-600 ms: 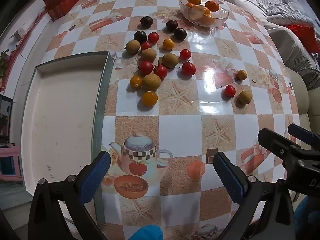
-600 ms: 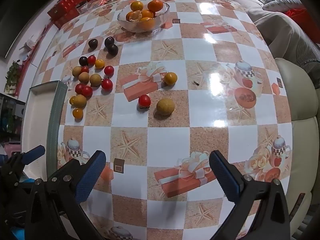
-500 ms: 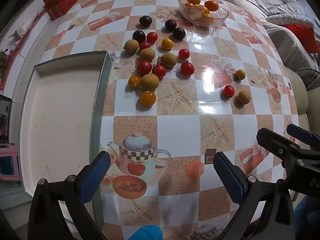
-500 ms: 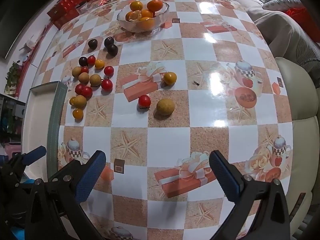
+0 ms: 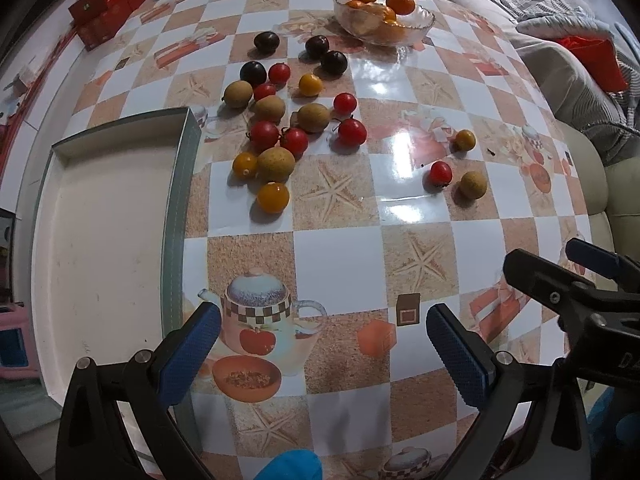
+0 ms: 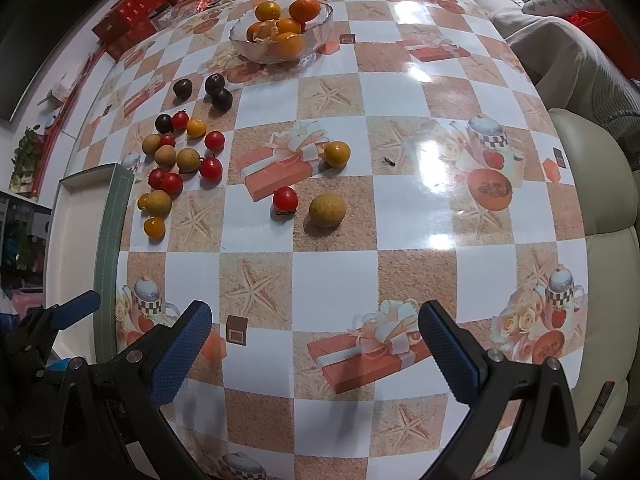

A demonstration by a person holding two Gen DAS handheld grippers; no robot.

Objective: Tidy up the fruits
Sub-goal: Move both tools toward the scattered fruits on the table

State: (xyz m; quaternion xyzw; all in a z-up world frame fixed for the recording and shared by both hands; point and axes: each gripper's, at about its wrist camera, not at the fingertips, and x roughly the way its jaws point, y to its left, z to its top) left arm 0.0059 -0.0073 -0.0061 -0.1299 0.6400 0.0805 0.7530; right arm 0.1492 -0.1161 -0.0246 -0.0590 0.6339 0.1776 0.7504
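Observation:
Several small fruits lie loose on the checkered tablecloth: red cherry tomatoes [image 5: 264, 135], yellow tomatoes [image 5: 273, 197], tan longans [image 5: 276, 164] and dark plums [image 5: 267, 41]. A red tomato [image 6: 285, 199], a longan [image 6: 327, 210] and a yellow tomato [image 6: 337, 153] lie apart to the right. An empty white box tray [image 5: 100, 240] sits at the left edge; it also shows in the right wrist view [image 6: 80, 232]. My left gripper [image 5: 324, 344] is open and empty above the near table. My right gripper [image 6: 316, 340] is open and empty, near the front edge.
A glass bowl [image 5: 424, 28] of oranges stands at the far side, also in the right wrist view [image 6: 320, 24]. Red boxes [image 5: 108, 12] sit at the far left. A sofa [image 6: 600, 160] borders the table on the right.
Both views have crept slightly forward toward the fruits. Both grippers stay open and nothing on the table has moved.

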